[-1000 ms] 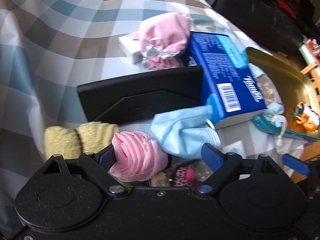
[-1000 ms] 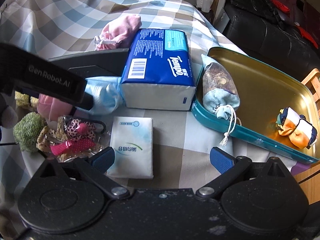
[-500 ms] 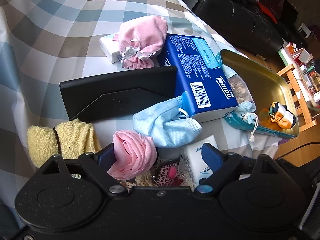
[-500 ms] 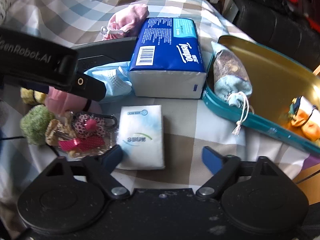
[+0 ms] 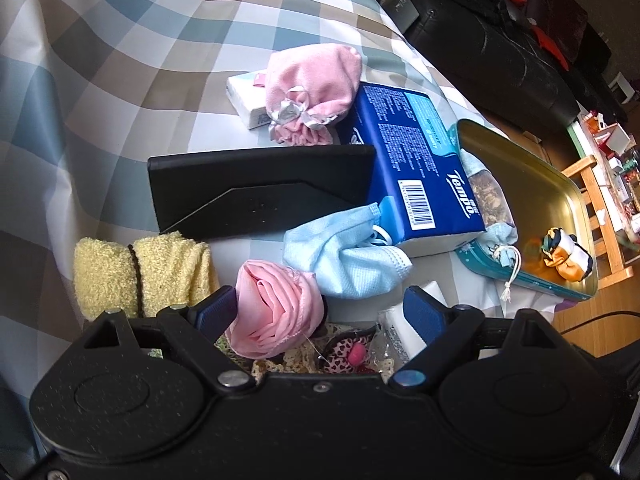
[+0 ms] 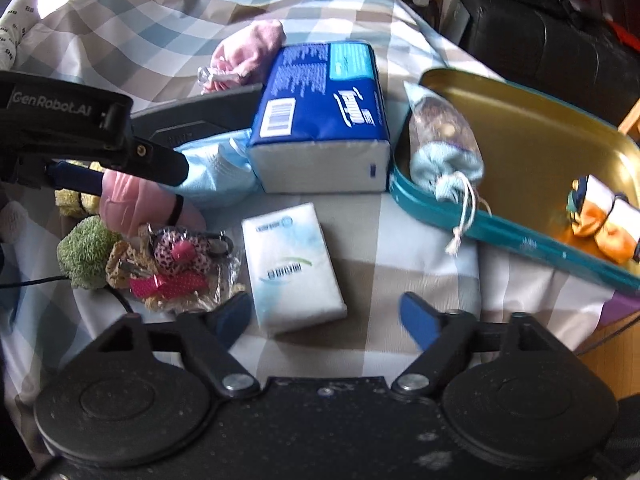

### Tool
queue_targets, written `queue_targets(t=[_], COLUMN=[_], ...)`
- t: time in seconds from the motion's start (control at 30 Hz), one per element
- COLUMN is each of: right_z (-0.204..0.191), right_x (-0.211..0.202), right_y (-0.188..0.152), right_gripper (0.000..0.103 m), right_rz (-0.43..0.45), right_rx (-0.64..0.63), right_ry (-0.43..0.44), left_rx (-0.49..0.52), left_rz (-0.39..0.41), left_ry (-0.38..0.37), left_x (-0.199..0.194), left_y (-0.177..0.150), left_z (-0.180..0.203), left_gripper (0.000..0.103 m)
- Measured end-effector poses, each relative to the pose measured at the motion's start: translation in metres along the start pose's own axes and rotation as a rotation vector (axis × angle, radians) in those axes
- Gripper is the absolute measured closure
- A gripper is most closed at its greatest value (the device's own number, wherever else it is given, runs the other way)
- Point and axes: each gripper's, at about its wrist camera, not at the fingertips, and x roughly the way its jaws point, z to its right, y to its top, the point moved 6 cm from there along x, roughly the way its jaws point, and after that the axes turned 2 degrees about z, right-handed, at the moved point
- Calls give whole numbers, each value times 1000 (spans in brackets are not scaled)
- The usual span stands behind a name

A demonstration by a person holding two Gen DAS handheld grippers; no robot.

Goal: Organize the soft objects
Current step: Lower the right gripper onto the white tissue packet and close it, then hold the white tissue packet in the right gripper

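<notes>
Inside, teal tray (image 6: 500, 236) holds scrunchie (image 6: 604, 220), perhaps drawstring pouch (image 6: 444, 152).

A checked tablecloth (image 5: 120, 60) in blue, tan and white covers the surface, with a blue Tempo tissue pack (image 6: 320, 120) as its centrepiece. A flat black stand (image 5: 260, 196) lies touching the pack's left side. A small white tissue packet (image 6: 292, 264) sits just in front of the pack. A dark sofa (image 5: 500, 60) stands behind and to the pack's right, beyond the cloth's edge.
</notes>
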Motion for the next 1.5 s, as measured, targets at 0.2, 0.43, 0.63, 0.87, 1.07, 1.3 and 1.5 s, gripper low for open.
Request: queue_targets(t=[0.2,0.43,0.63,0.87,1.07,1.3,1.5], right_z=[-20,-20,-8,0,9,12,16], right_x=[26,39,31,17,12,12,17], right_y=[8,8,0,-6,-16,-18,-15], right_gripper=[14,21,45,45,45,45,45], right_rz=[-47,-24,-66,-50,-85,-99,-108], right_rx=[-27,-75,-40,-33,-11,2,15], right_ry=[13,-89,-60,-59,-62,-61,-55], left_rx=[-29,-33,-22,43,227,170,13], left_rz=[6,5,-8,-3,75,115,152], left_ry=[34,56,99,60,-149,-167,-43], left_x=[-1,-1,3,6,-12,-19,-19], left_y=[1,1,-1,-4,-6,1,13], left_z=[-8,-11,-13,3,54,47,10], left_gripper=[17,17,17,18,18,18,17])
